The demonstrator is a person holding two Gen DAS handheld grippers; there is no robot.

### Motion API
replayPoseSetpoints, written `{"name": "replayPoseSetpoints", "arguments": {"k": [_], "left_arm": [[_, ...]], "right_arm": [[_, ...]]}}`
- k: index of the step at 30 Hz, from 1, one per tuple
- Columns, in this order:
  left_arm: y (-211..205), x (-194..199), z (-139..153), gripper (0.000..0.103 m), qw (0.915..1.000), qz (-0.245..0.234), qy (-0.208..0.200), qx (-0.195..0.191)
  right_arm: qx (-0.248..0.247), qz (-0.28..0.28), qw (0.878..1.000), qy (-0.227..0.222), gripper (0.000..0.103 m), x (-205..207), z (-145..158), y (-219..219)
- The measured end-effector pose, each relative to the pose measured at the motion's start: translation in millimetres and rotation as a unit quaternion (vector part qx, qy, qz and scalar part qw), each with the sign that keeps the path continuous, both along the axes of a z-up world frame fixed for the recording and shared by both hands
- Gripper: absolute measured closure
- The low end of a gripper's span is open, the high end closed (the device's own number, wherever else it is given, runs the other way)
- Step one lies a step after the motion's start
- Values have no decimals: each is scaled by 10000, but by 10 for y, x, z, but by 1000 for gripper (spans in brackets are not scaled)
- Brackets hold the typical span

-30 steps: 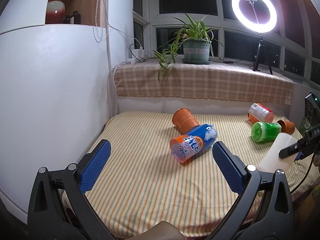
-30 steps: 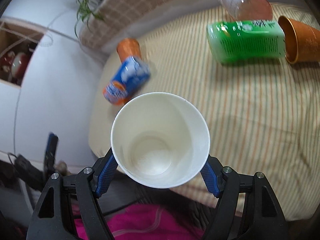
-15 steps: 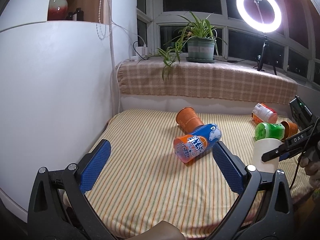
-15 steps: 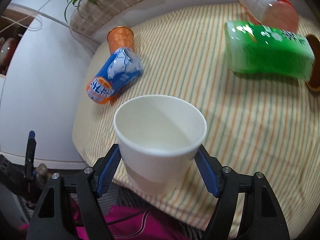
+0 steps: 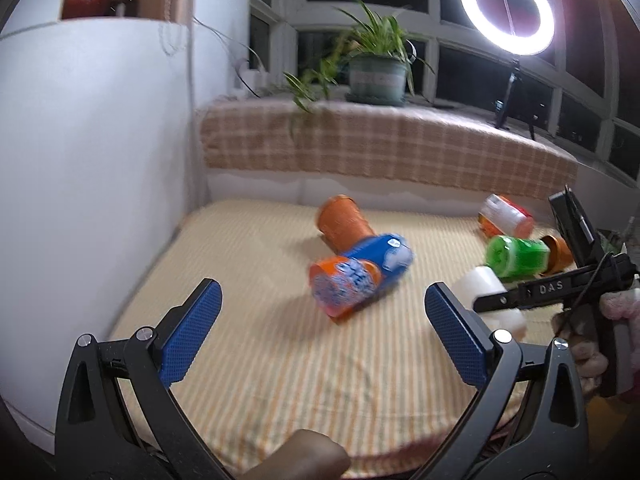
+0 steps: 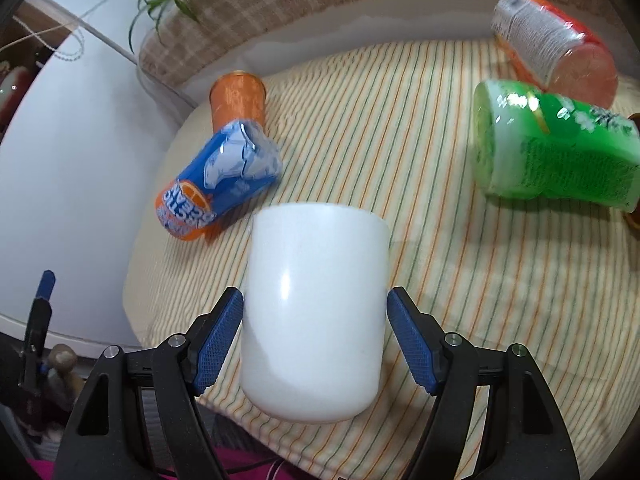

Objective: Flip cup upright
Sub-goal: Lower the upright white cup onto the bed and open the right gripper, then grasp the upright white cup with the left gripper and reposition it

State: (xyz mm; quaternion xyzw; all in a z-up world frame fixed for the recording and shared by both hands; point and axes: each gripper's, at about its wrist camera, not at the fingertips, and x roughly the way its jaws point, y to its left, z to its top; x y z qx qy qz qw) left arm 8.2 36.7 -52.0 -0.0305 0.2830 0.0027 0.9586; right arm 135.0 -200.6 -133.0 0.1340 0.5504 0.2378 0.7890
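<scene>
While right tool (image 6: 314,336) stays clamped, white cup (image 6: 316,312) now upright.

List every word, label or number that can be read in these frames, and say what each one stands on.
"DAS": pale letters on the black bar of the right gripper, seen from the left wrist.
Large white letters on the blue and orange drink can: upside down and blurred, not readable.
Fine print on the green plastic bottle: too small.
Printed panel on the orange-red bottle: too small.
White paper cup: no print.
</scene>
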Motion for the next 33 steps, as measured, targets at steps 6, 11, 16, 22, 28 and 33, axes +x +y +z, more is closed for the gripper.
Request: {"name": "replayPoseSetpoints", "arguments": {"k": [6, 11, 16, 22, 28, 33], "left_arm": [[-172, 268, -152, 0, 9931, -580, 750, -697], [-338, 568, -339, 0, 9689, -1005, 1546, -1651], [-492, 862, -567, 7, 9286, -1116, 2314, -2677], [-662, 1128, -806, 16, 9022, -975, 2816, -3119], [-798, 1323, -924, 17, 8994, -847, 2923, -3137], [-904, 1422, -989, 19, 8961, -841, 3028, -3133]], "right_arm": [[240, -388, 9977, -495, 29, -193, 176, -272], [240, -834, 9926, -851, 29, -496, 286, -519], [97, -1283, 9855, -1106, 29, -870, 318, -800], [182, -1703, 9787, -1132, 29, -1159, 309, -1076], [75, -1833, 9745, -1290, 29, -1328, 333, -1191], [112, -1883, 9735, -1293, 29, -1368, 300, -1263]]}}
